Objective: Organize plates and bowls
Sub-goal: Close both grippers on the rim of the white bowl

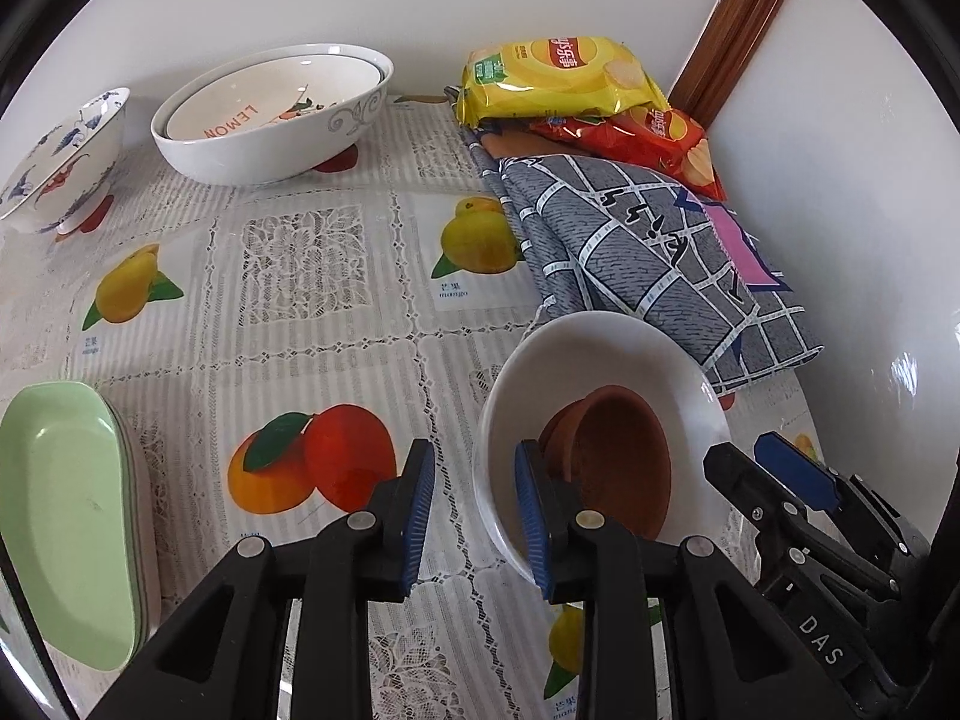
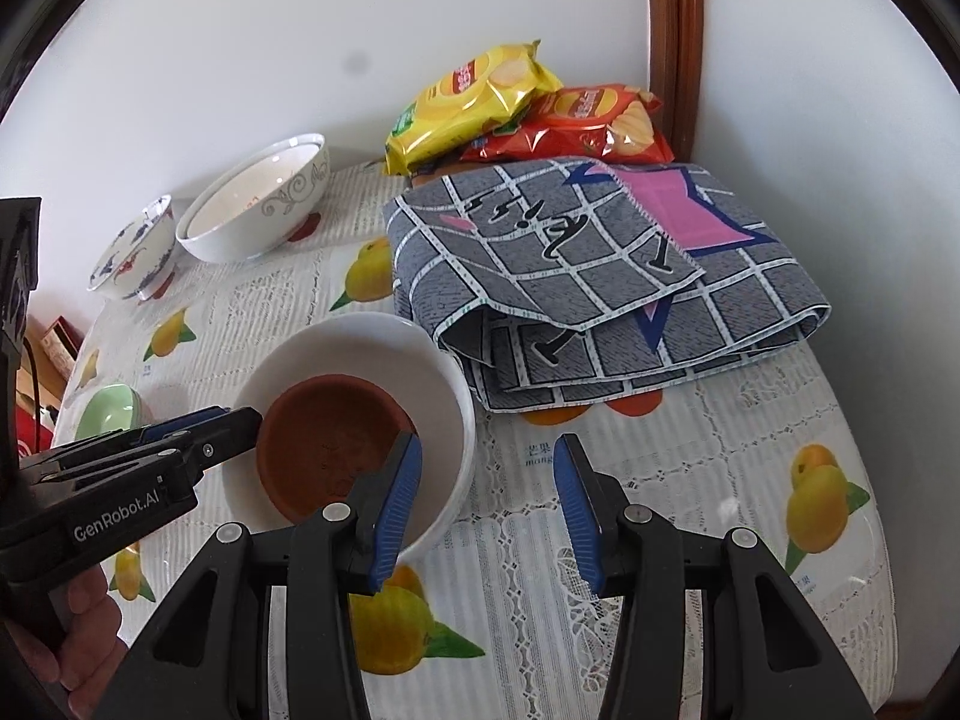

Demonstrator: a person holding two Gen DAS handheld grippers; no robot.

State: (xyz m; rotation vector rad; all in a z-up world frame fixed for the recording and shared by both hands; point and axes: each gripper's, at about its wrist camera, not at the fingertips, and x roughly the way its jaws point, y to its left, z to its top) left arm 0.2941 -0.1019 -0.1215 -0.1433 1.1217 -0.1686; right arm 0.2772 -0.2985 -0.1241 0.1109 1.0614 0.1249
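A white bowl [image 1: 606, 354] [image 2: 360, 342] sits on the table with a small brown clay bowl [image 1: 618, 462] [image 2: 330, 438] inside it. My left gripper [image 1: 474, 510] [image 2: 240, 420] is open; its right finger stands inside the white bowl's left rim, its left finger outside. My right gripper [image 2: 486, 498] [image 1: 756, 462] is open; its left finger is inside the bowl's right rim, its right finger outside. Green dishes [image 1: 66, 516] [image 2: 111, 414] are stacked at the left. A large white bowl [image 1: 270, 120] [image 2: 258, 210] holds a "LEMON" plate [image 1: 264, 96]. A blue-patterned bowl [image 1: 60, 162] [image 2: 135, 252] stands beside it.
A folded grey checked cloth [image 1: 654, 264] [image 2: 600, 276] lies right behind the white bowl. Yellow [image 1: 552, 78] [image 2: 468, 102] and red [image 1: 648, 138] [image 2: 576, 126] chip bags lie at the back by the wall. The table's edge [image 2: 870, 480] curves round at the right.
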